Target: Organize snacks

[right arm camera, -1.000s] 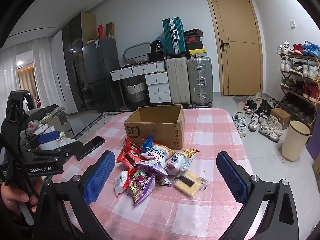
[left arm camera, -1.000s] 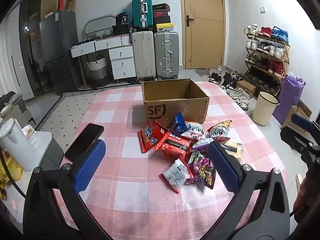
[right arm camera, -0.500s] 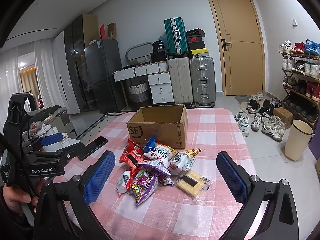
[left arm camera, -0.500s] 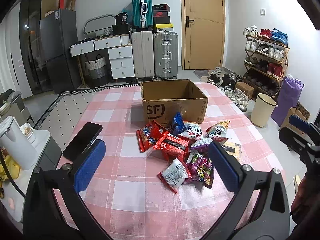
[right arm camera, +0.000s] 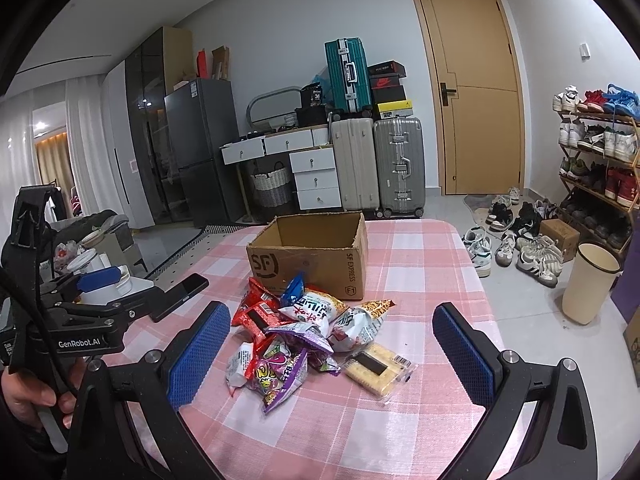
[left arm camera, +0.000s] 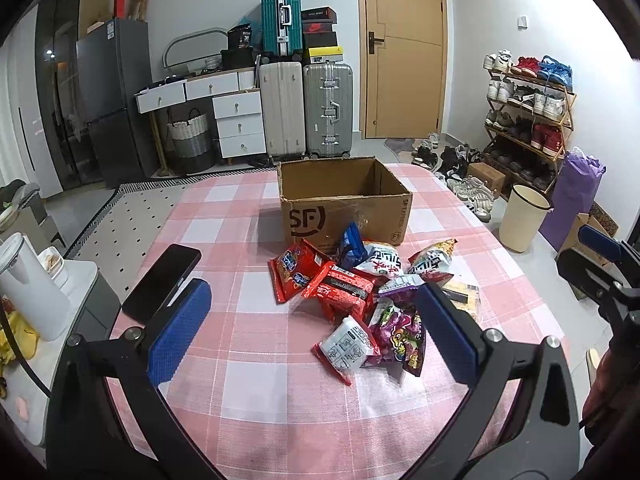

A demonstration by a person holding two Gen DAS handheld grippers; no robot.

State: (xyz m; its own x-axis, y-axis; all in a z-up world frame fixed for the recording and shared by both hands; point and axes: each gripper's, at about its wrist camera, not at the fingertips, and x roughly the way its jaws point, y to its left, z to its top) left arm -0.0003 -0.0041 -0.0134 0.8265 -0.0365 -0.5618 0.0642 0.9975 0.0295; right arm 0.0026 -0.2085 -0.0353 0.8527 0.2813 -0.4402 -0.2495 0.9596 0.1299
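A pile of snack packets (left arm camera: 368,292) lies on the pink checked tablecloth (left arm camera: 248,360), in front of an open, empty cardboard box (left arm camera: 344,204) marked SF. The pile also shows in the right wrist view (right arm camera: 304,332), with a clear biscuit pack (right arm camera: 378,366) at its right and the box (right arm camera: 312,256) behind. My left gripper (left arm camera: 312,332) is open and empty, hovering near the pile's front. My right gripper (right arm camera: 328,356) is open and empty, above the pile's near side. The left gripper also shows in the right wrist view (right arm camera: 96,280).
A black phone (left arm camera: 162,282) lies at the table's left edge. A white kettle (left arm camera: 28,288) stands on a side cabinet to the left. Suitcases (left arm camera: 306,108), drawers, a shoe rack (left arm camera: 528,120) and a cream bin (left arm camera: 524,222) stand beyond the table.
Both grippers have drifted slightly; the pile and box sit a little lower and nearer in the views. Nothing on the table has moved.
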